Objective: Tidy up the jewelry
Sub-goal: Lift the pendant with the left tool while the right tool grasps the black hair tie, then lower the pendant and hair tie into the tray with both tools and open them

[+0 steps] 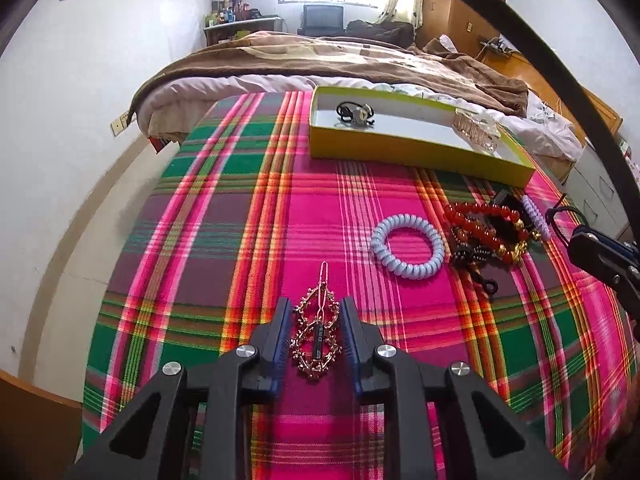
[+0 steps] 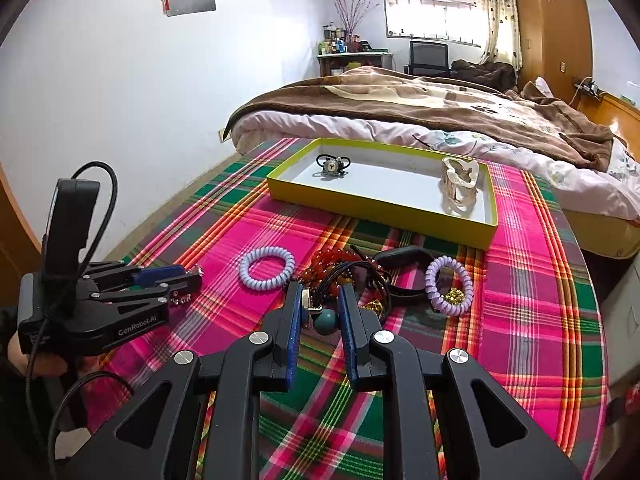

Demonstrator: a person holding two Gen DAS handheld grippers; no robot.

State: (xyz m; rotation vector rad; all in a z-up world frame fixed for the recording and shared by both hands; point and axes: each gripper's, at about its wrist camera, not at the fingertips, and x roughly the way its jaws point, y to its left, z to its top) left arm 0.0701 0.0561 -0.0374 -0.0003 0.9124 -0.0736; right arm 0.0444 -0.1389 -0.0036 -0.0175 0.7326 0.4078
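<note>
Nearest, the left gripper is clamped on a gold hair clip on the plaid cloth, and the right gripper is shut on a black hair tie with a teal bead. Beyond, a blue coil tie, red beads and a purple coil tie remain loose. Farthest, the yellow tray holds only two pieces, so most sorting appears outstanding.
</note>
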